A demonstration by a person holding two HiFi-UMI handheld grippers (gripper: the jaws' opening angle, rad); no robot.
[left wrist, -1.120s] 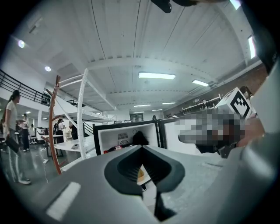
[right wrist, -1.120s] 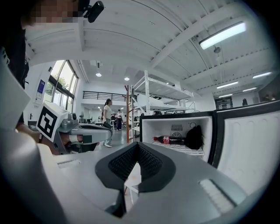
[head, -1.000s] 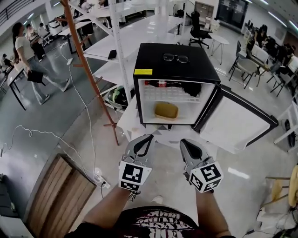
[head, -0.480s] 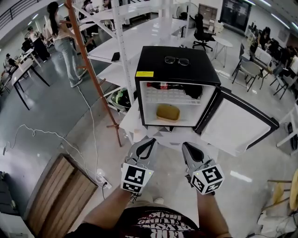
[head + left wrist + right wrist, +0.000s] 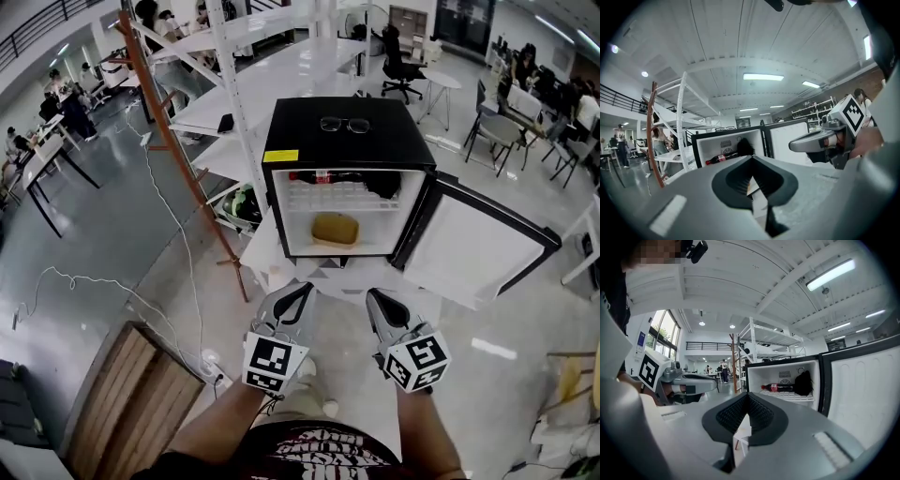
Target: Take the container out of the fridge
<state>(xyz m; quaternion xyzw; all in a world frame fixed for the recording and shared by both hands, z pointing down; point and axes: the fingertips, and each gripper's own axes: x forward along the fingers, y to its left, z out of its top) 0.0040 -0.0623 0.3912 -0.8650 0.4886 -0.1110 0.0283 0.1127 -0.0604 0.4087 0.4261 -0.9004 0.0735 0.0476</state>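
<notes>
We hold the left gripper (image 5: 296,289) and right gripper (image 5: 377,298) side by side near us, both with jaws pressed together on nothing, well apart from the fridge (image 5: 281,178) farther off. Its door (image 5: 478,248) stands open to the right. The yellowish container (image 5: 335,228) sits on the fridge floor below the shelf, where a bottle (image 5: 323,175) lies, and glasses (image 5: 344,124) rest on top.
</notes>
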